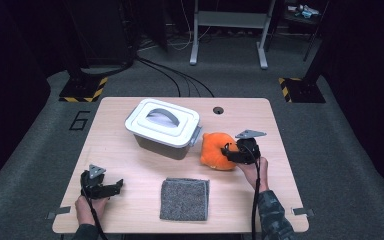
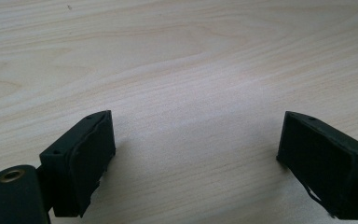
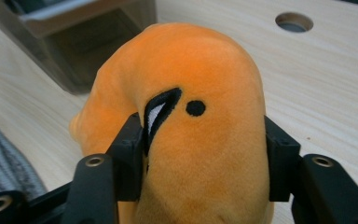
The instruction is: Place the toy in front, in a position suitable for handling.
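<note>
— Hands first, nearest us: the left gripper (image 1: 111,188) sits low at the near-left corner of the worktop (image 1: 130,165), jaws spread wide with nothing but bare wood between them. It looks parked.

— And the right one?

— The right gripper (image 3: 204,161) has its jaws pinching an orange plush toy (image 3: 191,93), one on each flank, and the fabric bulges a little around them. The toy sits on the right half of the worktop, just beside the lidded box.

— What's that grey patch in front?

— A folded grey cloth (image 1: 184,199), lying flat near the front edge between the two hands, well apart from both grippers.

— So what's the job?

— Nobody has said. My guess is the toy is bound for the grey box (image 1: 164,129) behind the cloth, but its white lid (image 1: 162,119) with the handle is on, so that would have to come off first.

— How would you do it well?

— Plush gives, so I'd keep the squeeze steady and lift straight up before moving sideways, or the toy may drag along the wood and twist in the jaws. The hold seems low on the body, so it could droop forward. The idle gripper is the natural one for the lid handle.

— Anything beyond?

— A cable hole (image 1: 218,110) at the far edge, then dark carpet, cables and the legs of a stand.
</note>
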### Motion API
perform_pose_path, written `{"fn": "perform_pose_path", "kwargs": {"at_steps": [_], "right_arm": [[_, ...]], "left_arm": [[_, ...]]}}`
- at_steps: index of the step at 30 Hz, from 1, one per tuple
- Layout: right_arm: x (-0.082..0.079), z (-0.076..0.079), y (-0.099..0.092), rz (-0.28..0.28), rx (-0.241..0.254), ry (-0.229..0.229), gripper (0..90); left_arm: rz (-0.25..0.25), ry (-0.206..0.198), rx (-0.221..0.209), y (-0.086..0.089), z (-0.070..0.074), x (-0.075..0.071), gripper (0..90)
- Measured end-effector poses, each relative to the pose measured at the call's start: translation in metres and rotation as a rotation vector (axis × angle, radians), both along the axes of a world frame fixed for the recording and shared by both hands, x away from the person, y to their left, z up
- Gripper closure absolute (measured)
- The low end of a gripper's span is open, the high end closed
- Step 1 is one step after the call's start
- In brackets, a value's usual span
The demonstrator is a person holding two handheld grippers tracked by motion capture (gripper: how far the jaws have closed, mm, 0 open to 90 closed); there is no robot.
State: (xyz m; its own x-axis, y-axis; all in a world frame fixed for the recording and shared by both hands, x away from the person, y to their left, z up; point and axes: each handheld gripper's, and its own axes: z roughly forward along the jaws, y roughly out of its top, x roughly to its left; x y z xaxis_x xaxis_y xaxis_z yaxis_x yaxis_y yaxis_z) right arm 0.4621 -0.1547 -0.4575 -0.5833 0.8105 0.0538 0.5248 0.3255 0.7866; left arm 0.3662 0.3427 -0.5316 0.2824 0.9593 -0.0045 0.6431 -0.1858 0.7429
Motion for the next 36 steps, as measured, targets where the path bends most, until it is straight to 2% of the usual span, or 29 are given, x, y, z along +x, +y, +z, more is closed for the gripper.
{"fn": "perform_pose_path", "kwargs": {"at_steps": [3,4,5,6,7,13,15,21,27,30,36], "right_arm": [[0.004,-0.004,0.002,-0.025,0.003,0.005,33.9],[0.004,-0.004,0.002,-0.025,0.003,0.005,33.9],[0.004,-0.003,0.002,-0.028,0.004,0.011,30.6],[0.004,-0.003,0.002,-0.024,-0.001,0.014,23.4],[0.004,-0.003,0.002,-0.030,-0.005,0.016,21.1],[-0.002,0.002,-0.004,-0.004,0.004,0.007,7.2],[-0.005,0.005,-0.003,0.006,-0.007,0.023,0.8],[-0.022,0.017,-0.005,0.042,0.003,0.021,0.0],[-0.048,0.030,-0.002,0.084,0.003,-0.013,0.0],[-0.061,0.032,0.003,0.108,0.000,-0.024,0.0],[-0.086,0.029,0.023,0.182,-0.008,-0.013,0.0]], "left_arm": [[0.000,0.000,0.001,0.000,0.000,0.000,10.6],[0.000,0.000,0.001,0.000,0.000,0.000,10.6],[0.000,0.000,0.000,0.000,0.000,0.000,10.6],[0.000,0.000,0.000,0.000,0.000,0.000,10.6],[0.000,0.000,0.000,0.000,0.000,0.000,10.6],[-0.001,0.001,0.001,0.000,0.000,0.000,10.6],[0.000,0.001,0.000,0.000,0.000,0.000,10.6],[0.000,0.001,-0.001,0.000,0.000,0.000,10.6],[0.000,0.000,0.000,0.000,0.000,0.000,10.6],[0.000,0.002,0.001,0.000,0.000,0.000,10.6],[-0.001,0.001,0.001,0.000,0.000,0.000,10.6]]}}
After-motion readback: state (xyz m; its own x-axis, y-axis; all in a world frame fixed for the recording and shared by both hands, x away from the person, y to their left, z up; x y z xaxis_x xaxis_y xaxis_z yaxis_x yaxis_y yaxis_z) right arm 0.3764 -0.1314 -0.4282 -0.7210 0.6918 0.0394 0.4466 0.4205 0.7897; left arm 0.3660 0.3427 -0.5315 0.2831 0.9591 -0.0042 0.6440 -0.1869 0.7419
